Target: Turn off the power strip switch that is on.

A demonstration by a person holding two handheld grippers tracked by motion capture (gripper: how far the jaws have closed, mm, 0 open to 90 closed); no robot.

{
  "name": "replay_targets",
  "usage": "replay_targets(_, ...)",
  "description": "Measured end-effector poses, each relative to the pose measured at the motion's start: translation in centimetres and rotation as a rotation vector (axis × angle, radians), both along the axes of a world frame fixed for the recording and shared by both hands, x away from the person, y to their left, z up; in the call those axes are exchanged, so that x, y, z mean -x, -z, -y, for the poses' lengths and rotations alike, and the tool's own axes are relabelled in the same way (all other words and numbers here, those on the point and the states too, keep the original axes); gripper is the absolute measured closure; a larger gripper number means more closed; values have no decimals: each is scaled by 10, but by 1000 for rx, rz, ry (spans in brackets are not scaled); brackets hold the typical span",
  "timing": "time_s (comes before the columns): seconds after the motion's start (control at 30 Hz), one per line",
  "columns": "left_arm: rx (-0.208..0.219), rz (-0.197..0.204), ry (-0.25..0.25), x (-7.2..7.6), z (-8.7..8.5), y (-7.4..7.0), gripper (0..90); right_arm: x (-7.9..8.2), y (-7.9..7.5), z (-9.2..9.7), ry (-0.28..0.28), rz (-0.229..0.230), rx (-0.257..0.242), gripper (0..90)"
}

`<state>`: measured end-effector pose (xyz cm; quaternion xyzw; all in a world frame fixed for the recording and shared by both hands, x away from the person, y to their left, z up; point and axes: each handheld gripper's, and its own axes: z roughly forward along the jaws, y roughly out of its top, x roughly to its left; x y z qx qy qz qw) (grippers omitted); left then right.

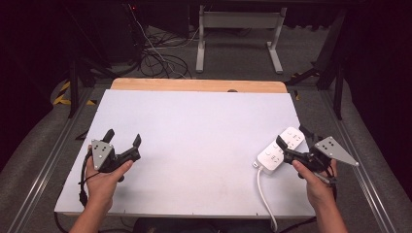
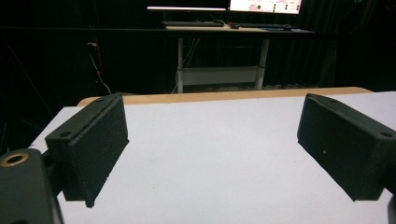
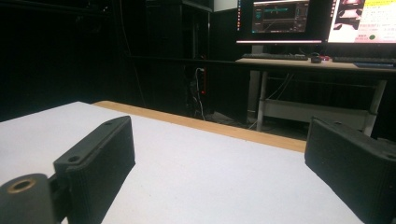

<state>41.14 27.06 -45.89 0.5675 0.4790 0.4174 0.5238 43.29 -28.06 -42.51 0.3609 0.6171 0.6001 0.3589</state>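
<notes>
A white power strip [image 1: 272, 155] lies flat near the right edge of the white tabletop [image 1: 194, 131], and its white cord [image 1: 262, 189] runs off the front edge. My right gripper [image 1: 291, 136] hovers over the strip's near half, open, one jaw over the strip's middle and the other past its right side. In the right gripper view the right gripper [image 3: 219, 158] has bare tabletop between its jaws. My left gripper [image 1: 124, 136] is held low over the table's left side, open and empty. The left gripper view has the left gripper [image 2: 212, 140] spread wide.
A wooden strip [image 1: 194, 85] borders the table's far edge. Beyond it stand a white desk frame [image 1: 240, 34] and tangled floor cables [image 1: 155, 56]. Metal rails [image 1: 53, 150] run along both sides. Monitors [image 3: 280, 18] glow on a far desk.
</notes>
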Motion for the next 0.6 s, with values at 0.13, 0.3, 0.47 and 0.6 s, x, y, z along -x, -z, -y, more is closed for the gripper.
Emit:
replay_targets(0.13, 1, 1, -4, 1, -1, 0, 90, -2, 1, -1, -7, -10, 3, 91)
replay_targets(0.3, -2, 1, -8, 2, -2, 0, 91, -3, 2, -2, -11, -19, 11, 94)
replay_targets(0.47, 2, -1, -9, 2, -2, 0, 91, -3, 1, -1, -7, -24, -6, 100)
replay_targets(0.6, 1, 1, -8, 2, -2, 0, 91, -4, 2, -1, -7, -26, 2, 102)
